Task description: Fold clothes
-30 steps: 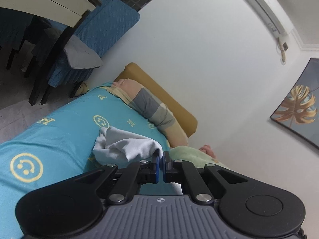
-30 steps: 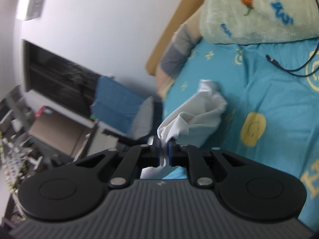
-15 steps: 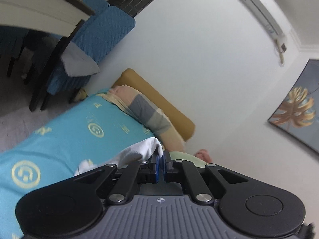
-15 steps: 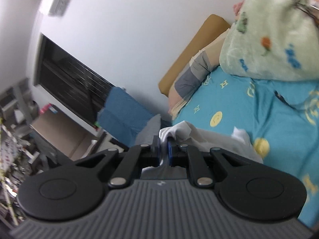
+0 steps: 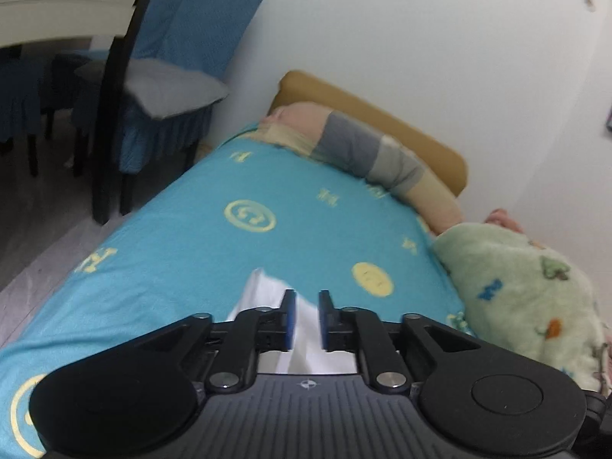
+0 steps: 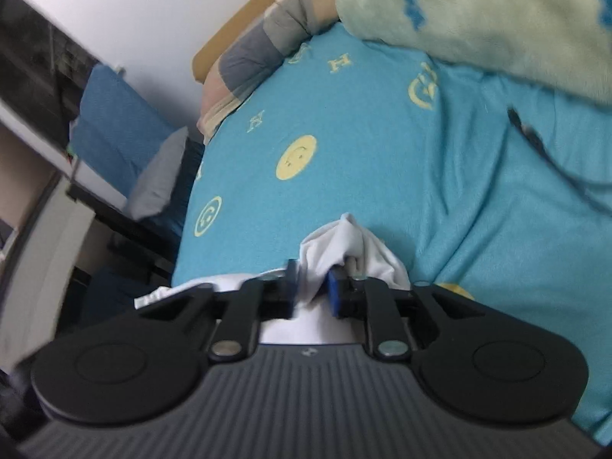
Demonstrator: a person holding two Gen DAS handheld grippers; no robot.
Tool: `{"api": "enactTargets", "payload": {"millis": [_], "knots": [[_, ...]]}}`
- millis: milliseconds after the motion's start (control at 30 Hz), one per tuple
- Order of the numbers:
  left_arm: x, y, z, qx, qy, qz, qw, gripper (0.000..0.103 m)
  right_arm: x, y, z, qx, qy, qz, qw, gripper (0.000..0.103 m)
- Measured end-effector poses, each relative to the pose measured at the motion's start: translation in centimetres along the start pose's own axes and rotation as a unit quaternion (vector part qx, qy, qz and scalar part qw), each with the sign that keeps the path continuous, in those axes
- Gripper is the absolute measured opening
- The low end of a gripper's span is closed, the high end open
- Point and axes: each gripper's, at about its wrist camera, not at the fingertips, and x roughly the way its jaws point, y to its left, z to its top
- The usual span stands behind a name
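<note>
A white garment [image 5: 264, 290] lies on the turquoise bed sheet [image 5: 214, 237], right under my left gripper [image 5: 306, 319]. The left jaws stand apart with white cloth showing between them, not pinched. In the right wrist view the same white garment [image 6: 344, 244] is bunched up in front of my right gripper [image 6: 311, 287]. The right jaws are also apart, with a fold of cloth loose between them. Most of the garment is hidden under both grippers.
A striped pillow [image 5: 355, 149] and a tan headboard [image 5: 382, 118] lie at the bed's far end. A green fleece blanket [image 5: 528, 287] lies at the right. A blue-covered chair [image 5: 168, 88] and dark table stand left of the bed. A black cable [image 6: 543, 153] crosses the sheet.
Both grippers were shut on the white garment and held it up; now both have come down to the bed and their jaws have opened, letting the cloth go.
</note>
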Motion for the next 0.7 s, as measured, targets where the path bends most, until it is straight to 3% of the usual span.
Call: {"api": "enactTargets", "payload": {"millis": [33,67,167,233,333,433,600,700], "knots": [[-0.4,-0.3,0.0,0.008,-0.005,-0.004,0.9999,0.042,-0.6,1.0,-0.1,-0.029,-0.007,0.0,1.0,0.065],[-0.6,-0.6,-0.1,0.016,-0.007,-0.006,0.9998,0.051,-1.2,2.0,-0.4,-0.054,-0.017,0.006,0.998,0.089],[-0.2,-1.4,-0.7,0.04,0.01,-0.004,0.9992,0.053,-2.1,3.7,-1.5,-0.095,-0.03,0.022,0.995,0.089],[1.6,-1.7,-1.1,0.059,0.042,0.023,0.9971,0.053,-0.9,4.2,-1.9,-0.123,-0.017,0.003,0.992,0.089],[5.1,-1.3,-1.7,0.086,0.099,0.069,0.989,0.053,1.7,4.3,-2.1,-0.168,0.006,-0.033,0.985,0.078],[7.0,-0.5,-2.4,0.102,0.127,0.076,0.9837,0.053,3.9,3.9,-2.4,-0.206,0.014,-0.056,0.977,0.075],[5.3,-0.7,-2.7,0.104,0.107,0.06,0.987,0.055,3.9,4.1,-2.6,-0.224,-0.002,-0.08,0.971,0.035],[4.4,-1.3,-3.1,0.112,0.109,0.061,0.9859,0.059,2.1,4.7,-2.7,-0.22,-0.001,-0.073,0.973,0.028]]}}
